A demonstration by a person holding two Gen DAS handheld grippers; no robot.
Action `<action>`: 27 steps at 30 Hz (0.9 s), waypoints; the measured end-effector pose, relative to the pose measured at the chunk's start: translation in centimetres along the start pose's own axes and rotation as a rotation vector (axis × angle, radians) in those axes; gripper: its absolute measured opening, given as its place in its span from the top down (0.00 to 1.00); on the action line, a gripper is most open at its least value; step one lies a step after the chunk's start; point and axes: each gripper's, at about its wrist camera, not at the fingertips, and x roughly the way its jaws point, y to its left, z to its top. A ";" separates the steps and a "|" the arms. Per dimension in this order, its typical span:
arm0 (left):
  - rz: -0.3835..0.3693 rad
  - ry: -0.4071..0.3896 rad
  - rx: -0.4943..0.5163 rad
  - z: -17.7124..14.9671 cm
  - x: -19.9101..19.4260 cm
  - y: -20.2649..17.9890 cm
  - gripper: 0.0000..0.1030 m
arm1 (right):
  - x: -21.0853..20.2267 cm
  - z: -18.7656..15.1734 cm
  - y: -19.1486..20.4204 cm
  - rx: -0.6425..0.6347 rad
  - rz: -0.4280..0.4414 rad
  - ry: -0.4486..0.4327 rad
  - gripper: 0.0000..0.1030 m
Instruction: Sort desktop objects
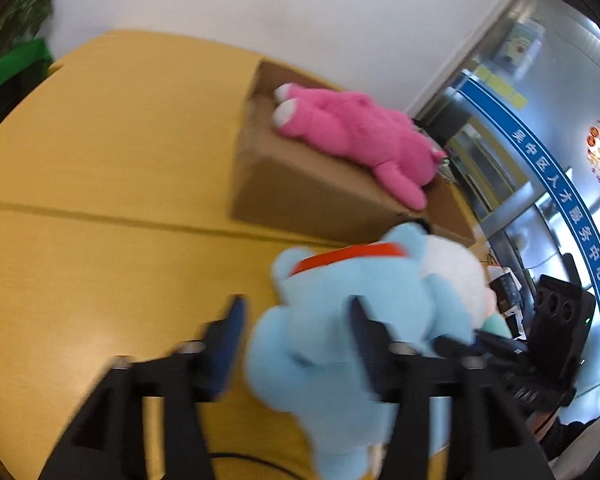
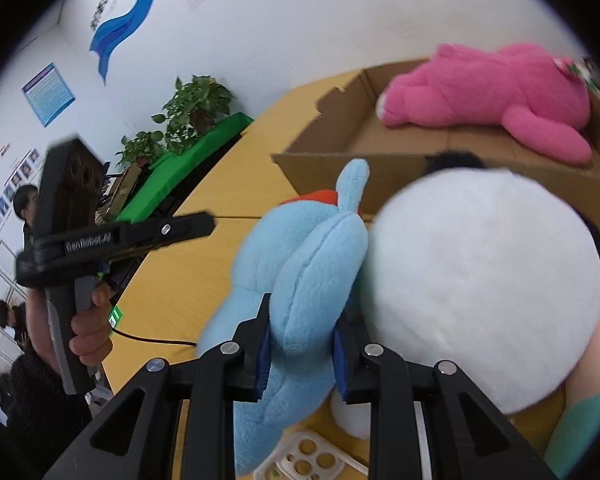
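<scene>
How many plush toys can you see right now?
2: a pink plush bear lying in the open cardboard box, and a light blue and white plush toy held in the right gripper's jaws. Others may be hidden.

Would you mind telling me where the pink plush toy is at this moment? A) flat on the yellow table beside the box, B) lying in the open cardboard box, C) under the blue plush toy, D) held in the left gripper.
B: the pink plush toy lies stretched out in the open cardboard box, clear of both grippers, while the right gripper pinches the blue plush toy.
</scene>
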 end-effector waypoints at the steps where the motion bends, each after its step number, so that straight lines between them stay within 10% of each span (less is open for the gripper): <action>1: -0.021 0.008 -0.037 -0.6 0.4 1.1 0.20 | -0.2 -0.2 -0.2 0.003 -0.006 0.002 0.77; 13: -0.203 0.196 0.024 -4.9 4.0 0.1 0.19 | -0.7 -1.3 -0.6 -0.010 -0.097 0.029 0.77; 16: -0.218 0.197 0.019 -5.4 3.7 0.1 0.65 | -0.5 -1.5 -0.4 -0.028 -0.109 0.041 0.76; 27: -0.162 0.077 0.034 -4.2 -0.8 -3.0 0.81 | -2.1 -0.9 0.4 -0.054 -0.100 -0.020 0.78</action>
